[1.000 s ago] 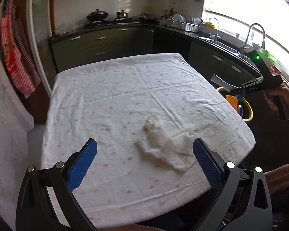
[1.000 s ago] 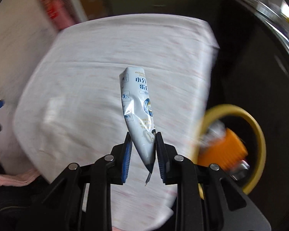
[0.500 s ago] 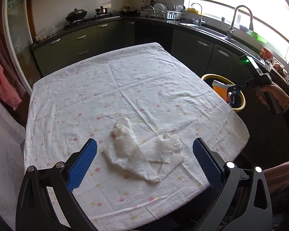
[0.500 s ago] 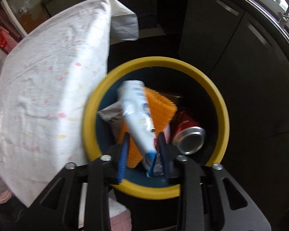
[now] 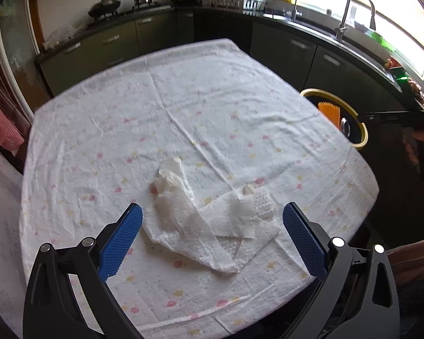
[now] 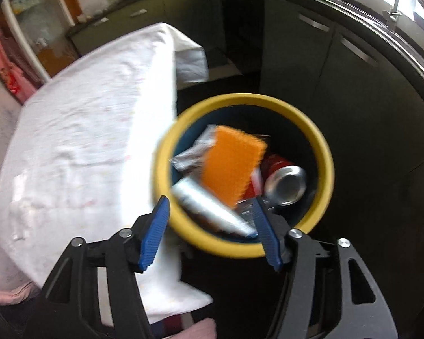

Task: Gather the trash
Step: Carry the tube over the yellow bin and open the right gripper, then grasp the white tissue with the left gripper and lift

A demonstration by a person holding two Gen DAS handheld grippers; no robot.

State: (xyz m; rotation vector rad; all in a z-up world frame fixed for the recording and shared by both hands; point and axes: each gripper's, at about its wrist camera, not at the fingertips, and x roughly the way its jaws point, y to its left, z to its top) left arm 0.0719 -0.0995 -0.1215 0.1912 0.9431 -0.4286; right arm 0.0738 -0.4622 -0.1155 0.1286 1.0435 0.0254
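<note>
Dark kitchen cabinets [image 5: 285, 50] ring the cloth-covered table [image 5: 183, 118]; both hand-held grippers, left [image 5: 212, 237] and right [image 6: 212, 231], are spread.

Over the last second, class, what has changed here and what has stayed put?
The right gripper carried the white pouch from over the table to the yellow-rimmed bin; its fingers have just been opening, and the pouch now lies inside. The left gripper neared the crumpled paper towel, which stayed untouched.
</note>
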